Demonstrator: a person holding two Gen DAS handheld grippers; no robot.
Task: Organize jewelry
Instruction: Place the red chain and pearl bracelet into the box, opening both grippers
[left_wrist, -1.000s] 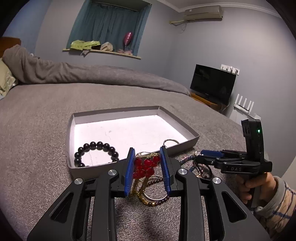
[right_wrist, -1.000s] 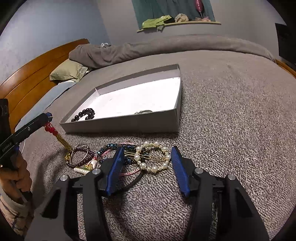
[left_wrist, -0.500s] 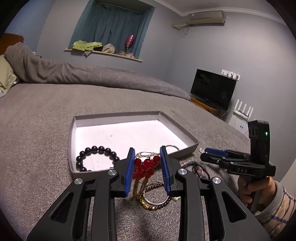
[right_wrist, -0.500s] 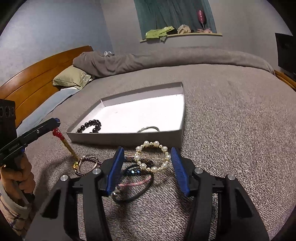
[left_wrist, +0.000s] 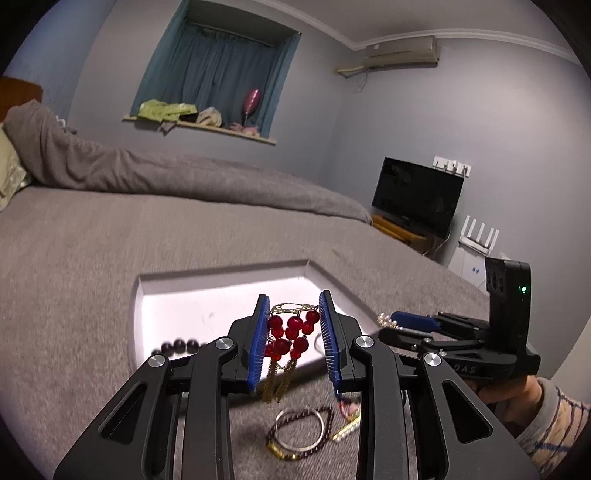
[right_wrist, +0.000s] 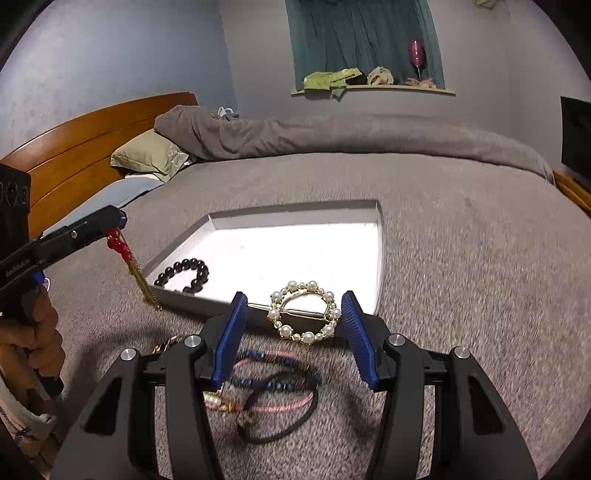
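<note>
Red-beaded earring (left_wrist: 290, 334) hangs clamped in the left gripper (left_wrist: 293, 341), lower centre, above the tray's near edge (left_wrist: 135, 332). Right gripper (right_wrist: 295, 338) clamps the pearl brooch (right_wrist: 304, 314); bare bedspread (right_wrist: 461, 277) lies right.

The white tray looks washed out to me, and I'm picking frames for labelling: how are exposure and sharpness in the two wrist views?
Left wrist view: the tray floor is blown out to featureless white, and the bed cover and black bead bracelet are motion-smeared; the red bead earring stays sharp. Right wrist view: the same glare in the tray, softer smear, the pearl brooch crisp. Both bend straight lines.
</note>
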